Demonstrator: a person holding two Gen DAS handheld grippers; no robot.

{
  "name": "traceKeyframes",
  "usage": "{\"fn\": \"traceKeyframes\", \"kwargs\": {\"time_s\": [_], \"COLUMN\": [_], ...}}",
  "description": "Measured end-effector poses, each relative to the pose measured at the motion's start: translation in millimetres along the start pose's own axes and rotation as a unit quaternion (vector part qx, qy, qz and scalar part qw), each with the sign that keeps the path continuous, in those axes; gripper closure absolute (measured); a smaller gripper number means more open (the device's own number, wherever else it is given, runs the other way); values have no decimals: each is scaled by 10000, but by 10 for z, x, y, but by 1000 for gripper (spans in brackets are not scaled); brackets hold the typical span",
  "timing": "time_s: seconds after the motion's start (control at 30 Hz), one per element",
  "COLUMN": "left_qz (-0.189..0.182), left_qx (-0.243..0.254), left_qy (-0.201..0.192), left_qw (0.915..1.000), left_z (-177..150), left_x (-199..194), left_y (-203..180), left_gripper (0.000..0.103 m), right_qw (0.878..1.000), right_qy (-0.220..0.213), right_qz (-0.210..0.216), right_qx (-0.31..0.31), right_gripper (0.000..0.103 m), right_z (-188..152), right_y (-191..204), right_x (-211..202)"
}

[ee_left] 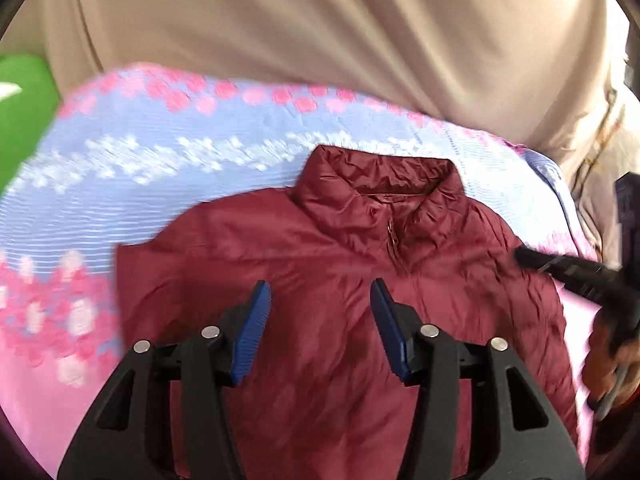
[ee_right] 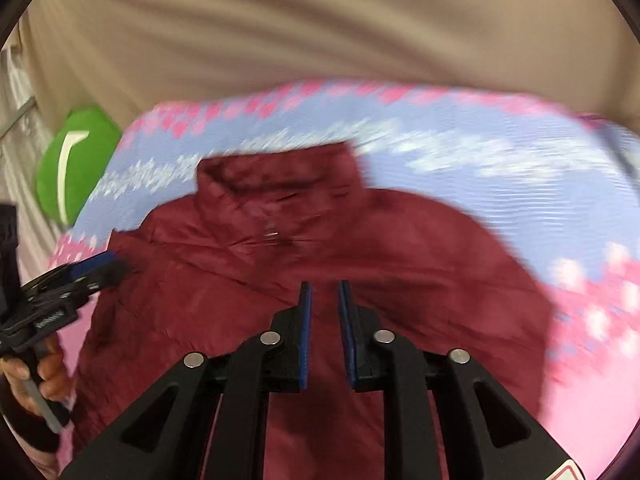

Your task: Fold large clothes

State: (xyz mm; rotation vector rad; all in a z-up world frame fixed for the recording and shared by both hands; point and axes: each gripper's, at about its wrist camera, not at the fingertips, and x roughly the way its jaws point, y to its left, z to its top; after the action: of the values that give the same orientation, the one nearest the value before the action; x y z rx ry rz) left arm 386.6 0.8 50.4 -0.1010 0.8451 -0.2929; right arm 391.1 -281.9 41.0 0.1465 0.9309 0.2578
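One garment is in play: a maroon puffer jacket point(ee_left: 328, 280) lying front up on a bedspread point(ee_left: 120, 184) printed in pink, pale blue and white, its stand-up collar point(ee_left: 376, 176) toward the far edge and its body running back to the near edge. The shell looks like thin, slick nylon over soft padding, finely crinkled at the collar, with a zip pull point(ee_left: 392, 236) just below it. I judge it light and springy; it will slide on itself and puff back open after a fold, so a pinch on a seam, hem or shoulder edge should hold better than one on smooth fabric. The left gripper point(ee_left: 320, 292) hovers over the chest with its blue ribbed pads spread and nothing between them. The right gripper point(ee_right: 323, 292) hangs over the middle of the jacket, its jaws drawn nearly together with a narrow gap, holding nothing. A green cushion point(ee_right: 80, 168) sits off the far left corner of the bedspread, against a tan cloth backdrop point(ee_right: 320, 32).
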Motion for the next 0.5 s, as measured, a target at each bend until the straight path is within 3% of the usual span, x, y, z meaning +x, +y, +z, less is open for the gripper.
{"fn": "traceKeyframes", "kwargs": {"time_s": [0.17, 0.2, 0.27, 0.4, 0.43, 0.5], "left_qz": [376, 485, 688, 501, 474, 278], "left_qx": [-164, -155, -126, -296, -346, -520], "left_qy": [426, 505, 489, 254, 224, 120], "left_qw": [9982, 9974, 9964, 9980, 9980, 9982], "left_z": [152, 161, 169, 141, 126, 99], "left_x": [659, 763, 932, 911, 864, 673], "left_y": [140, 173, 252, 364, 398, 498], "left_gripper": [53, 53, 53, 52, 51, 51], "right_qw": [9968, 9965, 9973, 9930, 9941, 9977], "right_qy": [651, 651, 416, -342, -468, -468], "right_qz": [-299, -389, -578, -688, -506, -338], "right_qx": [-342, -362, -165, 895, 837, 360], "right_gripper": [96, 101, 103, 102, 95, 93], "right_z": [217, 259, 391, 555, 530, 447], "right_y": [254, 240, 122, -264, -226, -30], "right_x": [821, 898, 947, 677, 562, 442]}}
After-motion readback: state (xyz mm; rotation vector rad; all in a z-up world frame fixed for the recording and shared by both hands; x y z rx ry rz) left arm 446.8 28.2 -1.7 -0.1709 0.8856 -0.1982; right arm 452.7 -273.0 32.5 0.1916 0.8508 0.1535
